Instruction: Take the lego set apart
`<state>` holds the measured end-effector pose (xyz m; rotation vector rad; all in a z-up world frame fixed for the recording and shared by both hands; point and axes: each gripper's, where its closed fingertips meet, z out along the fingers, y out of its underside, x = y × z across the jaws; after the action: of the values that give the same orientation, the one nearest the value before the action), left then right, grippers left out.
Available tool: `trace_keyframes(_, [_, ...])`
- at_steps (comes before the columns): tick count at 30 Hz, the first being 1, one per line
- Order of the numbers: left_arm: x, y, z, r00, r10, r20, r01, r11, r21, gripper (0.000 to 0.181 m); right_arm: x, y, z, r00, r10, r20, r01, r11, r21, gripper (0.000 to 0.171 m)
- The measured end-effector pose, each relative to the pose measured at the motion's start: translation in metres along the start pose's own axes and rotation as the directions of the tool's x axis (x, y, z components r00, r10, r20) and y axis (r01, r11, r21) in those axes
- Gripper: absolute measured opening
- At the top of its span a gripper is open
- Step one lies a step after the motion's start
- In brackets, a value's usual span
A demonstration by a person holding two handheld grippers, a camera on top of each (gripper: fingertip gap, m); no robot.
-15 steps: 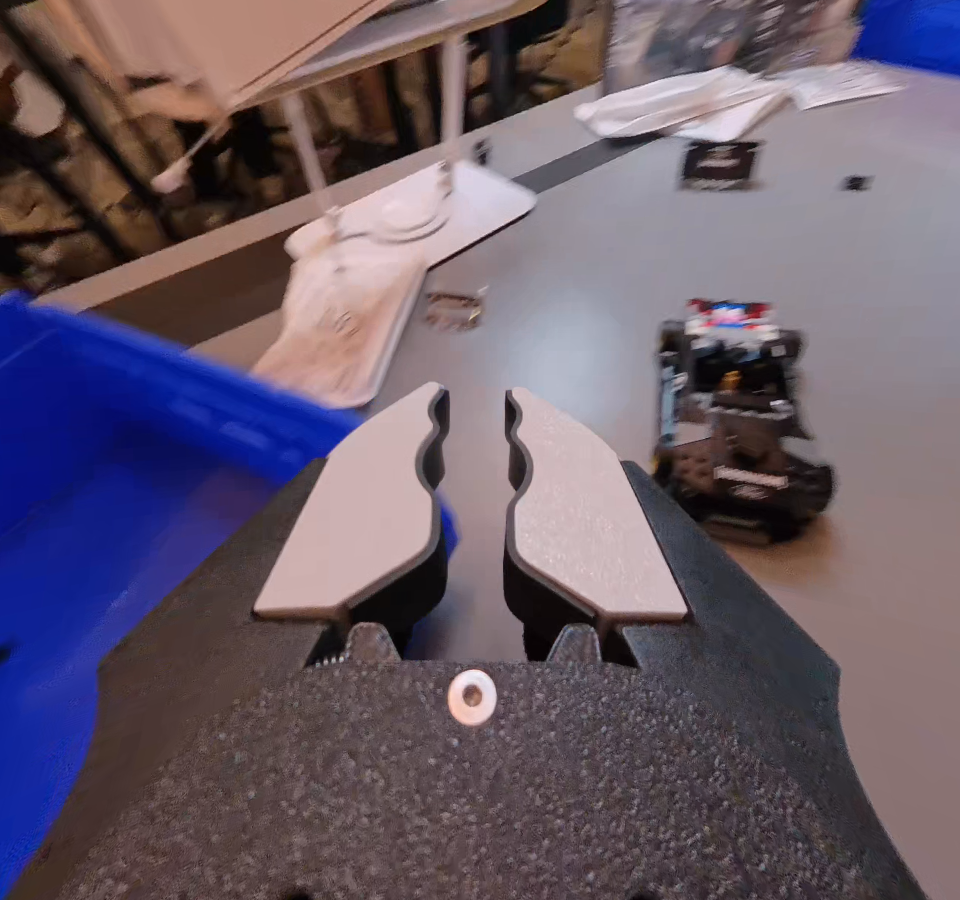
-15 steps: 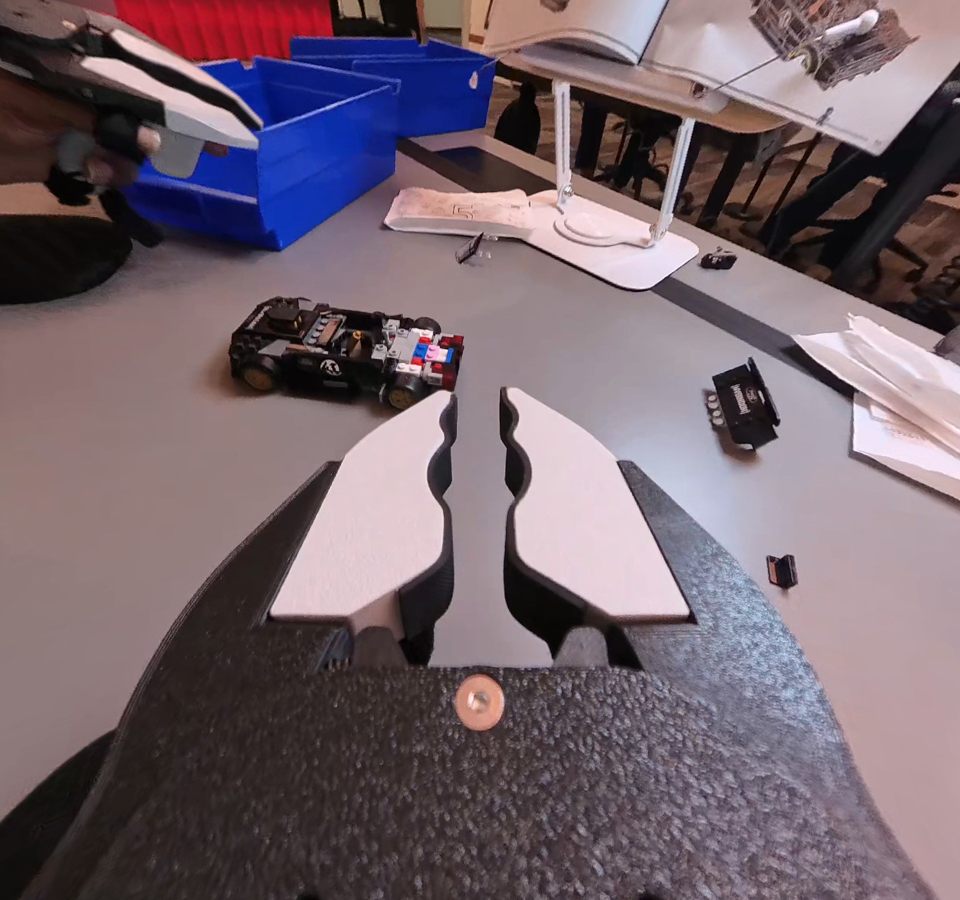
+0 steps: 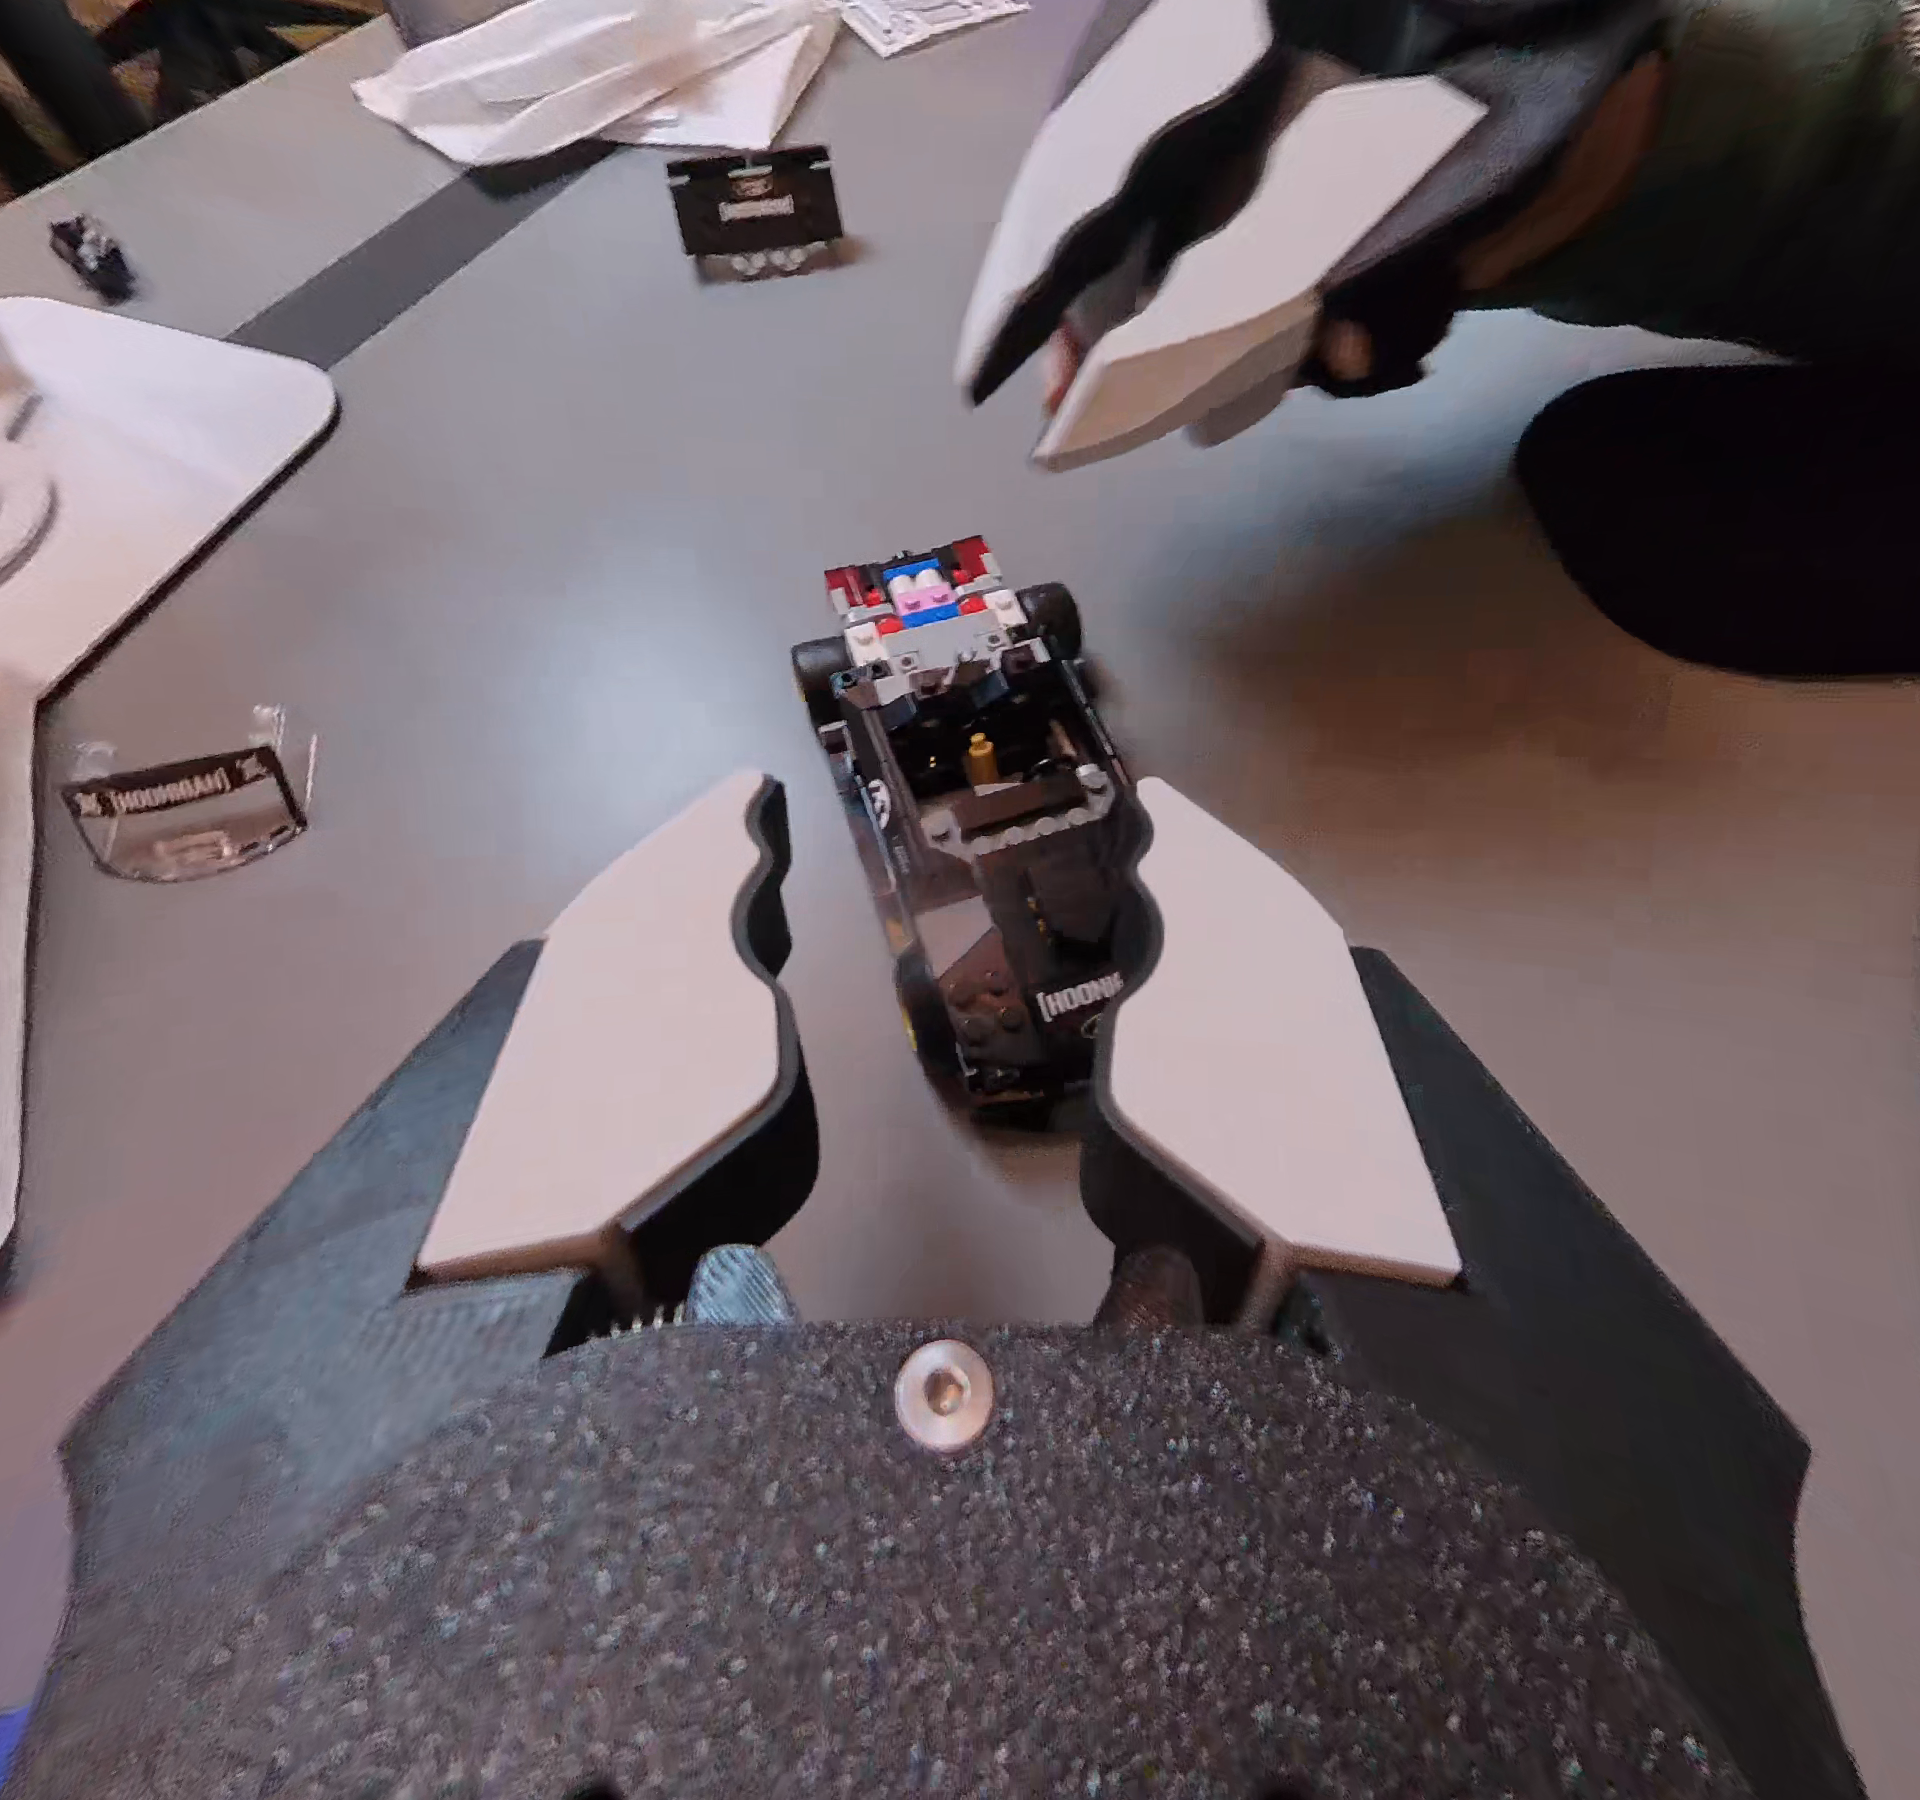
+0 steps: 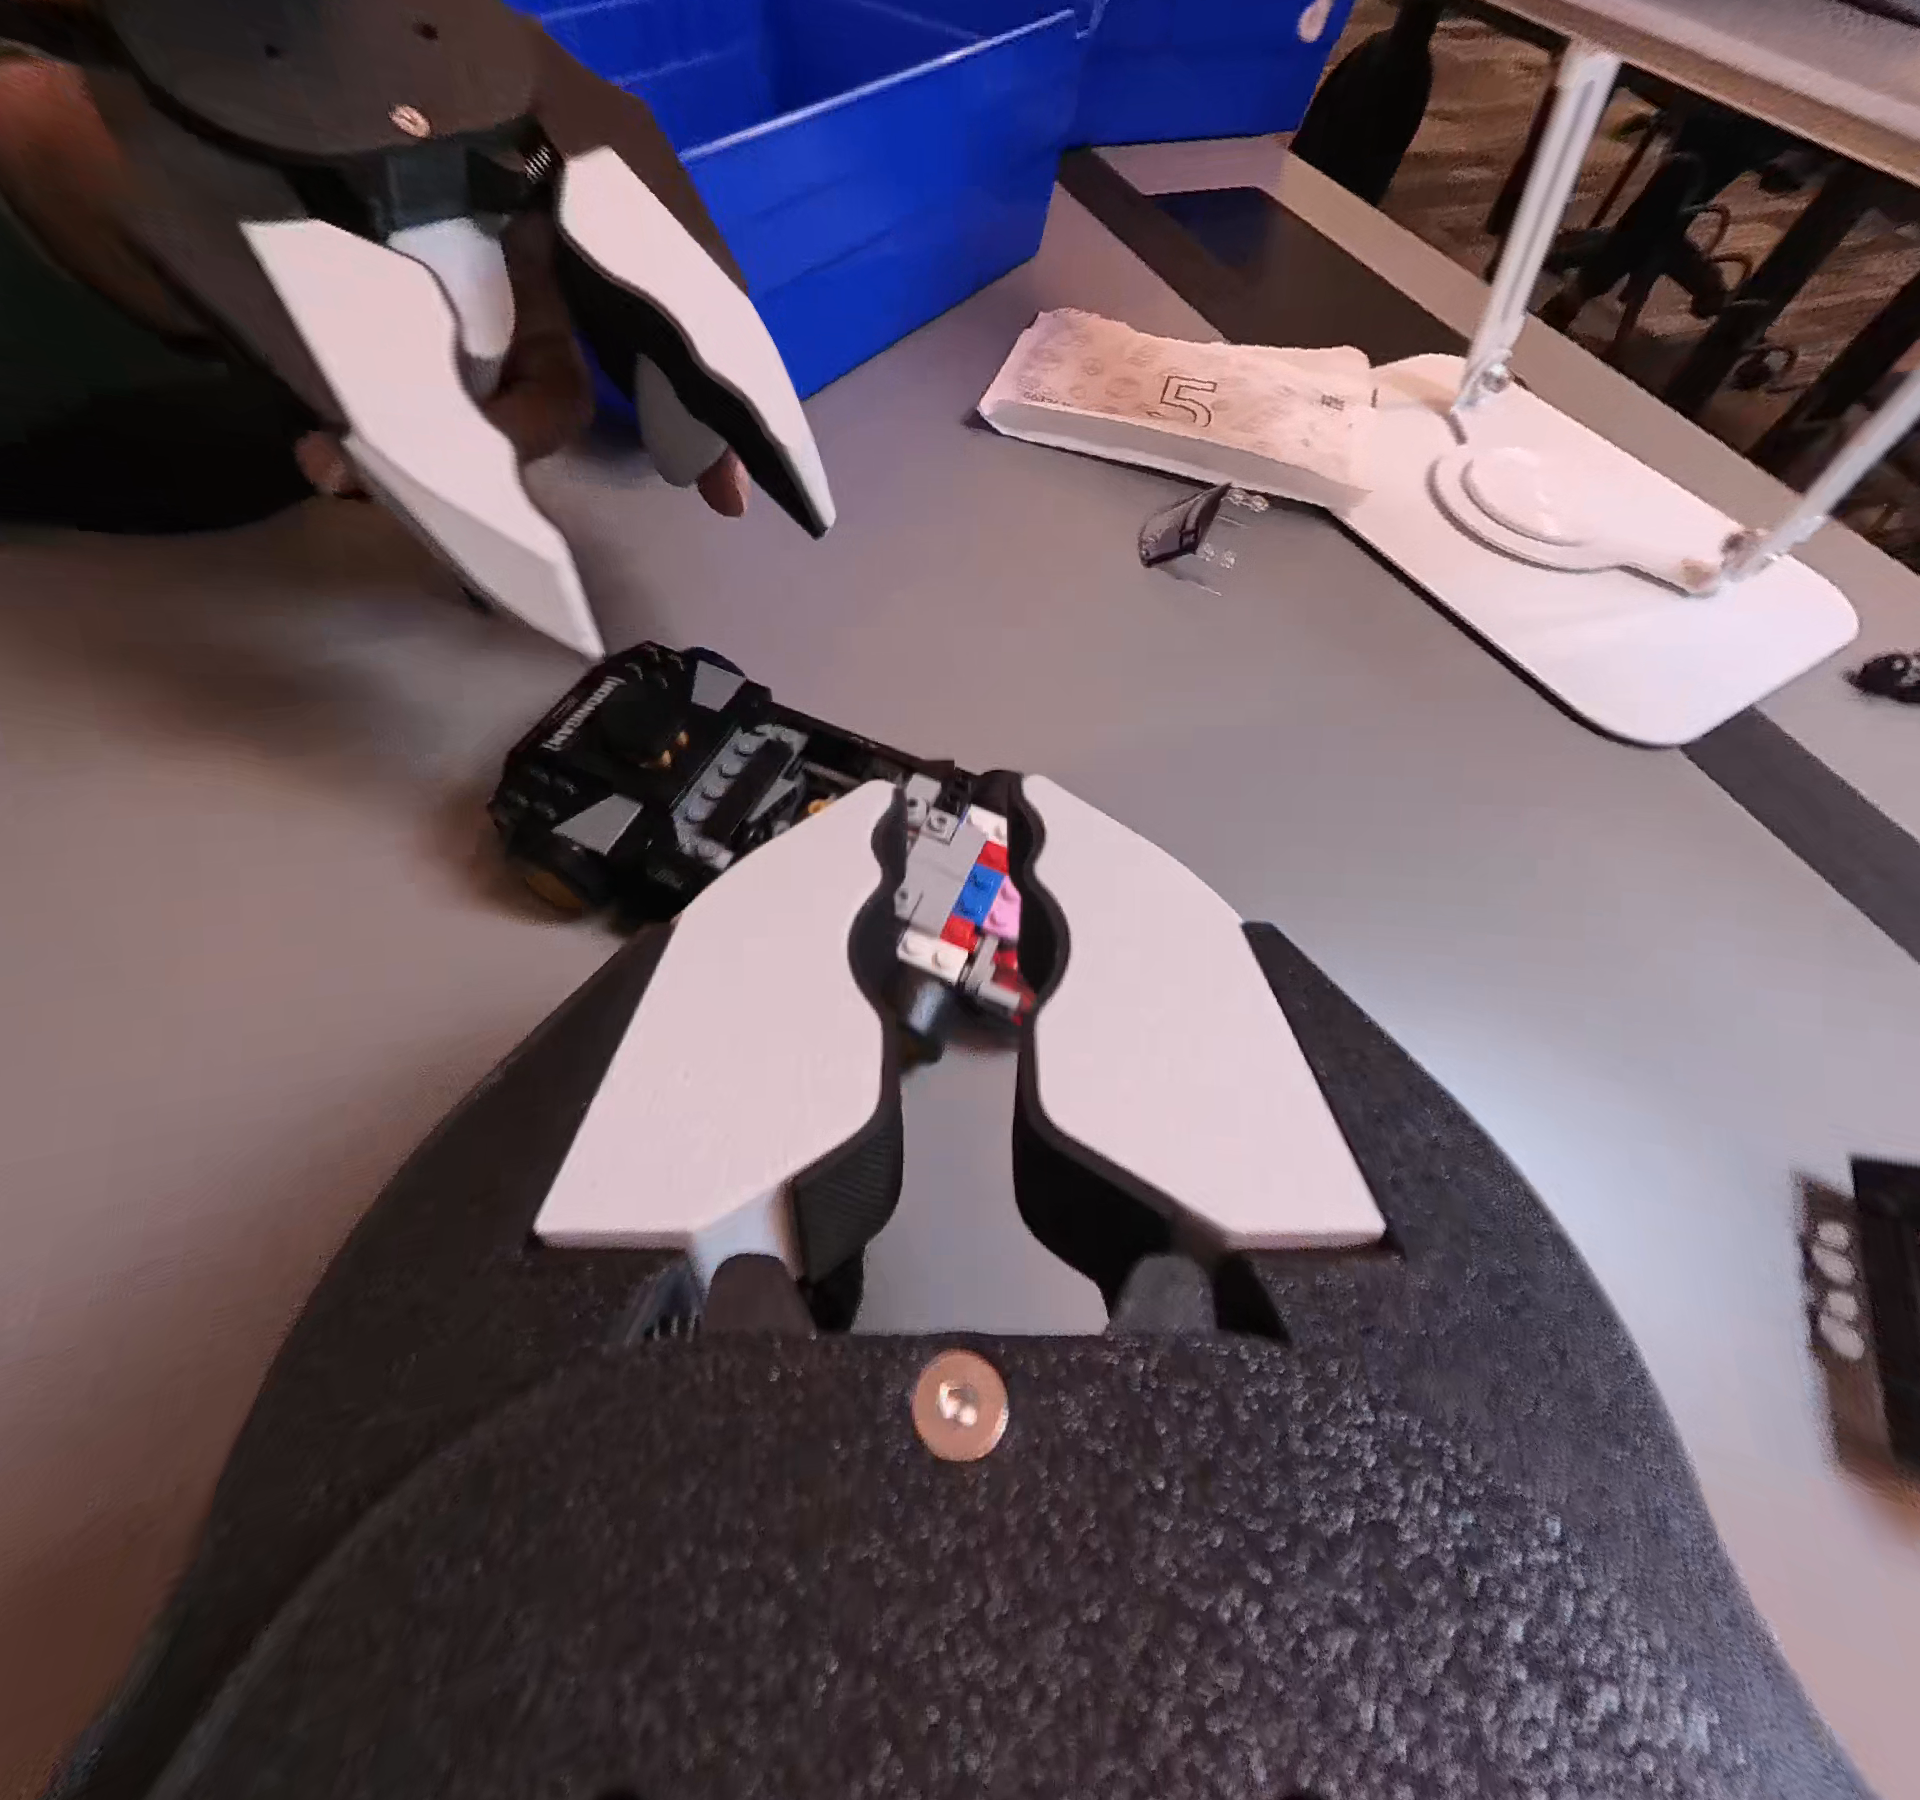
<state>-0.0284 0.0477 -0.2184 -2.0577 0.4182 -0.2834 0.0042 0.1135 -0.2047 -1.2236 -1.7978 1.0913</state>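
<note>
A black lego car (image 3: 966, 815) with a red, blue and pink brick end stands on the grey table (image 3: 520, 524). My left gripper (image 3: 951, 794) is wide open, and its fingers straddle the car's black end from above. My right gripper (image 4: 961, 789) has its jaws a narrow gap apart and empty, hovering over the coloured end of the car (image 4: 665, 794). The right gripper also shows in the left wrist view (image 3: 1008, 420), above and beyond the car. The left gripper shows open in the right wrist view (image 4: 707, 576), over the black end.
Blue bins (image 4: 883, 119) stand behind the car. A white stand base (image 4: 1610, 587) and a paper bag (image 4: 1174, 400) lie to the right. Loose pieces lie around: a clear windscreen (image 3: 187, 805), a black plate (image 3: 753, 207), a small black bit (image 3: 88, 249). White bags (image 3: 603, 77) lie far back. My right fingertips sit around 9 cm from my left ones. To reach the black plate (image 3: 753, 207) in a straight line is about 20 cm for my right fingers, about 30 cm for my left.
My left gripper has swung from the blue bin to the car and opened wide. My right gripper has moved forward over the car's coloured end.
</note>
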Motion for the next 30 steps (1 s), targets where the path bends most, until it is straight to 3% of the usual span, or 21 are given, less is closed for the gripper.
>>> trace_keyframes(6, [0.011, 0.015, 0.012, 0.999, 0.046, 0.008, -0.045, 0.995, -0.089, 0.072, 0.004, 0.006, 0.021, 0.997, -0.065, -0.032, 0.062, 0.993, -0.097, 0.016])
trace_keyframes(9, [0.019, 0.022, 0.023, 1.000, -0.016, 0.012, 0.017, 0.994, -0.112, 0.101, -0.006, 0.007, 0.016, 0.999, -0.030, -0.038, 0.026, 0.994, -0.106, 0.017])
trace_keyframes(11, [0.021, 0.028, 0.029, 0.999, -0.020, 0.028, 0.024, 0.991, -0.131, 0.108, -0.016, 0.011, 0.011, 0.999, -0.022, -0.026, 0.019, 0.993, -0.116, 0.017])
trace_keyframes(16, [0.025, 0.050, 0.040, 1.000, 0.010, 0.027, -0.003, 0.975, -0.222, 0.097, -0.029, 0.024, 0.007, 0.999, 0.021, -0.031, -0.026, 0.989, -0.144, 0.016])
trace_keyframes(22, [0.027, 0.052, 0.039, 0.998, 0.006, 0.060, 0.006, 0.979, -0.204, 0.090, -0.032, 0.034, 0.022, 0.989, 0.120, -0.088, -0.137, 0.966, -0.218, 0.018])
trace_keyframes(30, [0.027, 0.052, 0.038, 0.998, 0.013, 0.069, 0.000, 0.982, -0.188, 0.090, -0.029, 0.039, 0.032, 0.987, 0.047, -0.152, -0.090, 0.951, -0.296, 0.010])
